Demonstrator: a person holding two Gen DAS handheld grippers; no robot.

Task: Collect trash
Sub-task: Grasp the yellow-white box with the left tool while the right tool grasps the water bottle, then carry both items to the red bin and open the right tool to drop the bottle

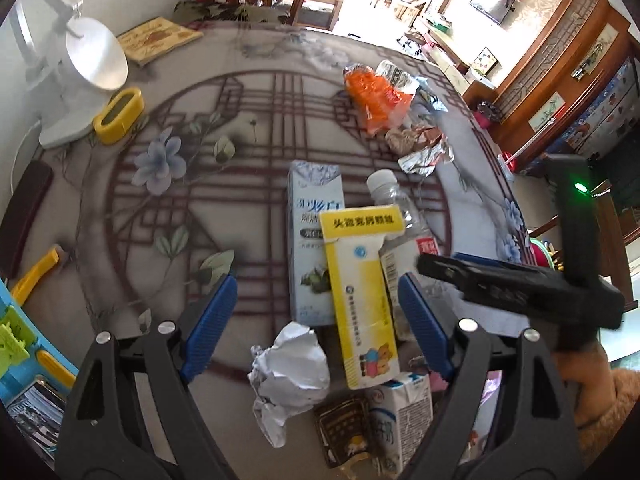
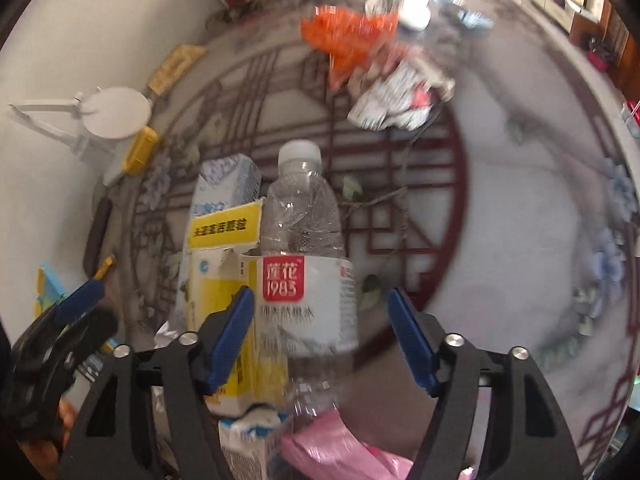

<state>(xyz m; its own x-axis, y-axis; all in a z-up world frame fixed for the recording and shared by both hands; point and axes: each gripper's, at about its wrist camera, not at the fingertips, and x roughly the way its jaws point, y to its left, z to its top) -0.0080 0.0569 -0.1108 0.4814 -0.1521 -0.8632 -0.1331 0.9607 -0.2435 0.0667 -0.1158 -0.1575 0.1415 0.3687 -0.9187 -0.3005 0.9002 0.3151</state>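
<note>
A pile of trash lies on the patterned round table. My left gripper is open above a yellow medicine box, a grey-blue carton and a crumpled white paper ball; its pads touch none of them. My right gripper stands open around a clear plastic bottle with a red-and-white label. The right pad is clear of the bottle and the left pad sits near the yellow medicine box. The same bottle shows beside the yellow box in the left wrist view.
An orange wrapper and foil wrappers lie farther back. A milk carton and a pink bag are at the near edge. A white lamp, a yellow holder and a book stand at the left.
</note>
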